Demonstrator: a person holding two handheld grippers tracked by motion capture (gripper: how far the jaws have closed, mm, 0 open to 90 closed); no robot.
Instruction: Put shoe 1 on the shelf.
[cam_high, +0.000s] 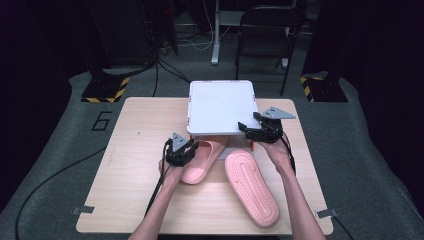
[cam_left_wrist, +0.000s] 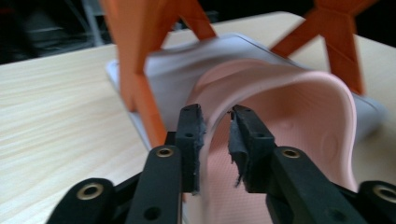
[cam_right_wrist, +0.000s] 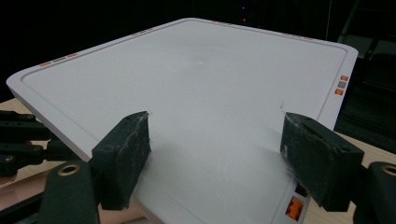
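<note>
soft pink slide half tucked under the white shelf

the pink foam slide sandal with the arched strap (cam_high: 202, 160) lies on the pale wooden table (cam_high: 125, 165), its toe end pushed beneath the white square plastic shelf top (cam_high: 221, 106), which stands on orange plastic legs (cam_left_wrist: 140, 79). its long axis runs from the person's left hand up and away to the right, toe toward the shelf, heel toward the person. the left gripper (cam_left_wrist: 215, 119) has its jaws pinched on the edge of the strap, a narrow gap between the pads with the rim in it. the right gripper (cam_right_wrist: 215, 149) hangs over the near right corner of the shelf top, jaws spread wide and holding nothing.

the second pink foam slide sandal (cam_high: 251, 187) lies sole up just to the right, heel toward the near table edge, toe slanting toward the shelf.

the slide looks light, soft and springy; the strap would likely flex under a pinch, so a firm bite on the strap rim near its crown seems the surest hold. the matte foam should not slip much. a low white tray (cam_left_wrist: 121, 88) lies under the shelf, beneath the sandal's toe
</note>
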